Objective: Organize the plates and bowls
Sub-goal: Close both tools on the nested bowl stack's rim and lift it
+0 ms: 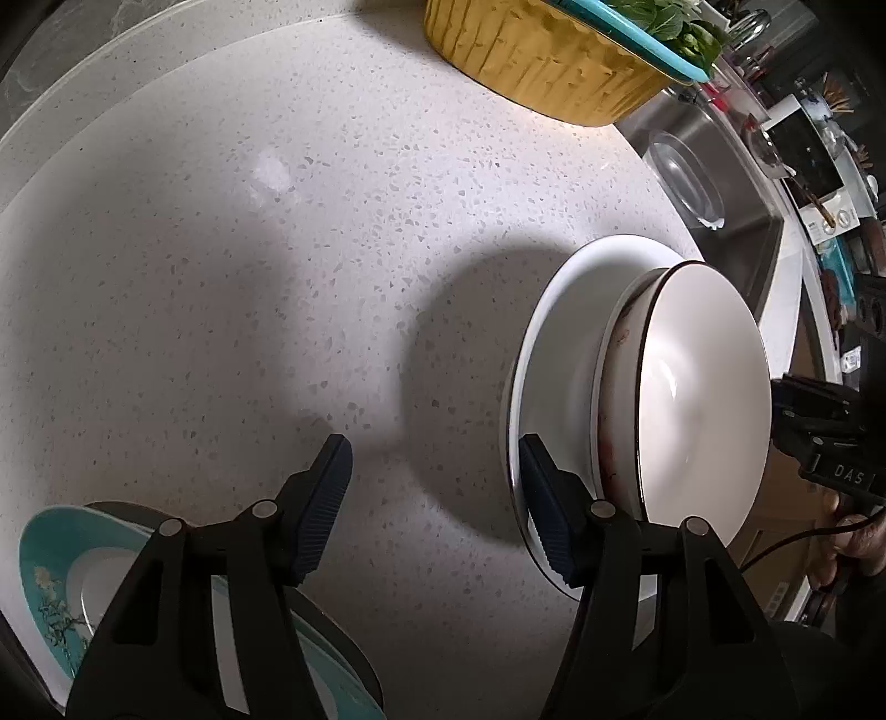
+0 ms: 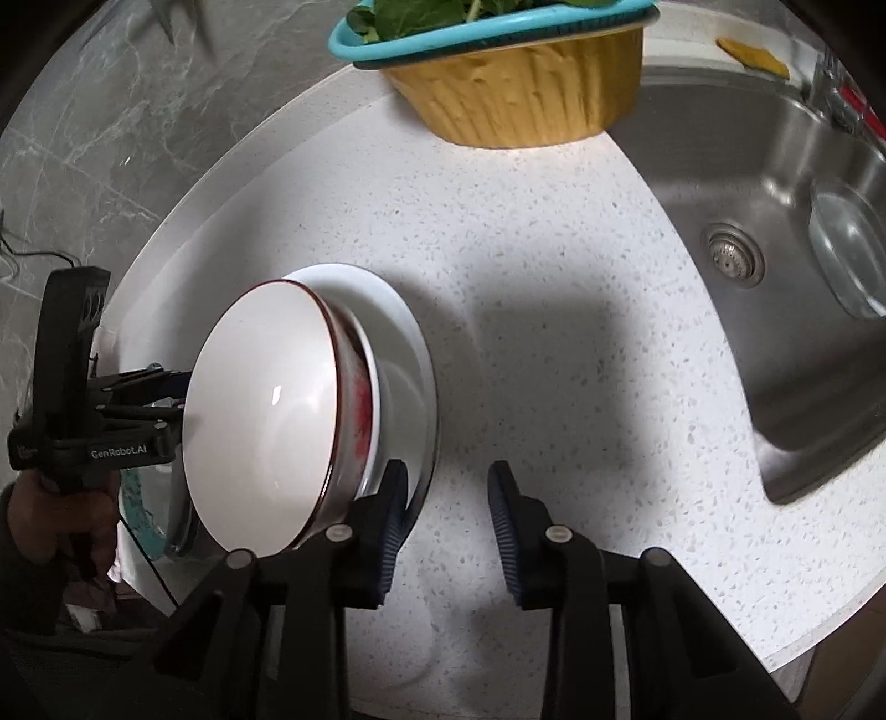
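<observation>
While both grippers hang over the speckled white countertop (image 1: 249, 232), the stack of dishes serves as landmark: a white bowl with a dark rim (image 1: 703, 399) sits nested on a red-patterned bowl (image 1: 609, 387), and both rest in a wide white plate (image 1: 559, 332) on the counter.

Left gripper (image 1: 437, 498): jaws spread, nothing between them; its right finger (image 1: 545, 515) lies at the plate's near rim, contact uncertain.

Right gripper (image 2: 443, 526): jaws spread, empty; its left finger (image 2: 387, 526) overlaps the plate's edge on the opposite side of the stack.

Teal floral plate (image 1: 50, 587) lies apart from the stack, under the left gripper's body.

Beyond the stack stands a yellow fluted basin (image 2: 520, 88) carrying a turquoise basket of leafy greens (image 2: 443, 16). Right of the stack, a stainless sink (image 2: 775, 183) holding 1 clear glass bowl (image 2: 847, 249).
</observation>
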A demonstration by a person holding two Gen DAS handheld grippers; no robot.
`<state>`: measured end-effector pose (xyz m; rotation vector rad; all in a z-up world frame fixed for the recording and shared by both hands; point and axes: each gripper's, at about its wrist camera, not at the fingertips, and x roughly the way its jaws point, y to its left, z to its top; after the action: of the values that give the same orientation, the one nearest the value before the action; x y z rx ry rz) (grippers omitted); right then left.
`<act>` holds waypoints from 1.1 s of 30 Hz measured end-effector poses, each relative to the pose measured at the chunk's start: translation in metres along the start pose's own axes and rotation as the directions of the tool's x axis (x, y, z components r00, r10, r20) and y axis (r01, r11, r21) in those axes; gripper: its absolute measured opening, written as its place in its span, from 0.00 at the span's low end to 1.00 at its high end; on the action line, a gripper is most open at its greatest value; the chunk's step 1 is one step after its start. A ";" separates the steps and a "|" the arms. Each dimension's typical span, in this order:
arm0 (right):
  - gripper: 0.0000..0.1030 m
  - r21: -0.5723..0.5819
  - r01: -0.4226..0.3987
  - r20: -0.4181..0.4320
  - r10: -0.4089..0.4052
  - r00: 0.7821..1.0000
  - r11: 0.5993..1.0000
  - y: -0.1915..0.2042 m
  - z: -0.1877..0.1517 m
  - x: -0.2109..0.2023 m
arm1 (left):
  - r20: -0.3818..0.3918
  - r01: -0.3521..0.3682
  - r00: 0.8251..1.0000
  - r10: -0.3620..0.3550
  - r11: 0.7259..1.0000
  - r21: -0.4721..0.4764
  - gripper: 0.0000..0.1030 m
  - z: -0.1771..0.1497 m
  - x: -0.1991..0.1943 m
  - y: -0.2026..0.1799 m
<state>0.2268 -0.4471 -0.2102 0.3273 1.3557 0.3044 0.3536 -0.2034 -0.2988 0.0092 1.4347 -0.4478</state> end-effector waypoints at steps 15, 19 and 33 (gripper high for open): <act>0.27 -0.024 0.104 -0.023 -0.105 0.994 0.994 0.019 0.001 -0.002 | 0.016 0.024 1.000 -0.023 0.997 -0.073 0.66 -0.006 -0.001 0.014; 0.24 0.042 -0.035 -0.095 0.038 0.995 0.999 0.011 -0.007 0.020 | -0.010 -0.007 1.000 0.006 1.000 -0.015 0.66 -0.007 0.007 0.003; 0.29 0.042 0.051 0.020 -0.052 0.998 0.998 0.011 -0.002 0.020 | 0.009 0.004 1.000 -0.003 0.999 -0.049 0.67 -0.006 0.008 -0.001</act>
<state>0.2282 -0.4294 -0.2244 0.3290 1.3488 0.2295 0.3477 -0.2053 -0.3067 -0.0346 1.4369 -0.4153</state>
